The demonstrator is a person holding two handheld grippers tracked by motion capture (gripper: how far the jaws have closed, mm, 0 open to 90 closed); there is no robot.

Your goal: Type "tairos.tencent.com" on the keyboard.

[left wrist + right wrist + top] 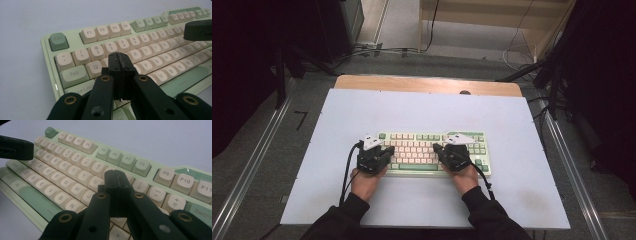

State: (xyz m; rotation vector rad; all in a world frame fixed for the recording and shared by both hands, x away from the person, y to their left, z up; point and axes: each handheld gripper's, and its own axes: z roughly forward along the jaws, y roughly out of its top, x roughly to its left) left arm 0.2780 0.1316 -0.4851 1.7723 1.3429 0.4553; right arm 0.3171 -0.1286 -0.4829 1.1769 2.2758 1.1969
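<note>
From above, the green-and-cream keyboard point(432, 152) lies mid-sheet on the pale table point(422, 107), a hand at each end. Up close, the left gripper point(121, 60) is pressed shut over W and E, and the right gripper point(115, 178) is closed near the I key.

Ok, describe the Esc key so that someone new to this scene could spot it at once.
Start at the pale green keyboard on the white table. Go to its far left corner: the Esc key stands alone there, dark green, while the F keys beside it are cream.
</note>
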